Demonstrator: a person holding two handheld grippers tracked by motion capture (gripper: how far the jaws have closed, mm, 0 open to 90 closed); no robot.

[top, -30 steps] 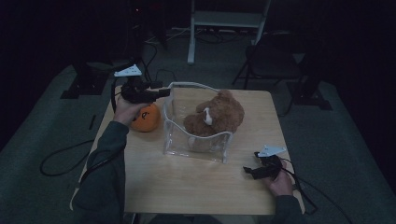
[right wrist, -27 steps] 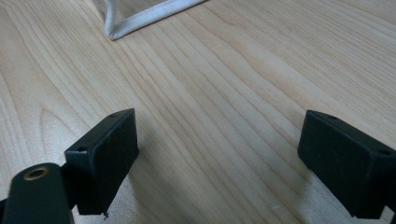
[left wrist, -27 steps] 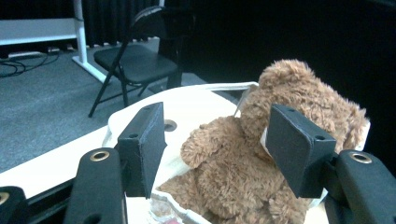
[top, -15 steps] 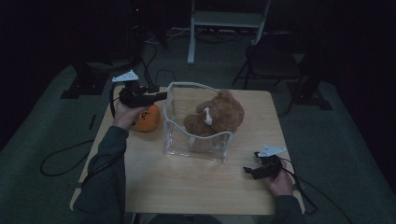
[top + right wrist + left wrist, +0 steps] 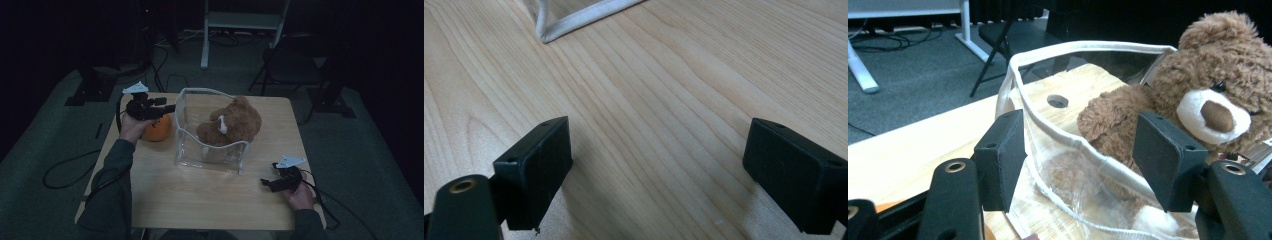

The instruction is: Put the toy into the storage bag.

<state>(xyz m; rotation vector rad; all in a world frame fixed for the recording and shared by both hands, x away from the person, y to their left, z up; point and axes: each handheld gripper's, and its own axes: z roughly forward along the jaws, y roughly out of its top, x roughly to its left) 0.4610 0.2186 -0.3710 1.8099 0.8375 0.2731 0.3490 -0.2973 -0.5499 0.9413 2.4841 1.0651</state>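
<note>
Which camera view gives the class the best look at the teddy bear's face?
The left gripper view: the teddy bear sits close, its muzzle and eye sharp, leaning over the clear bag. The high view shows the bear small and dim. The right gripper view looks at the table and a bag edge.

1 teddy bear (image 5: 231,126), 1 clear bag (image 5: 210,150), 1 orange (image 5: 158,131), 2 tools.

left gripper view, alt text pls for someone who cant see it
Open black tongs straddle the white-trimmed rim of a clear plastic bag holding a brown teddy bear. The bag stands on a light wooden table; beyond it are grey floor and chair legs.
</note>
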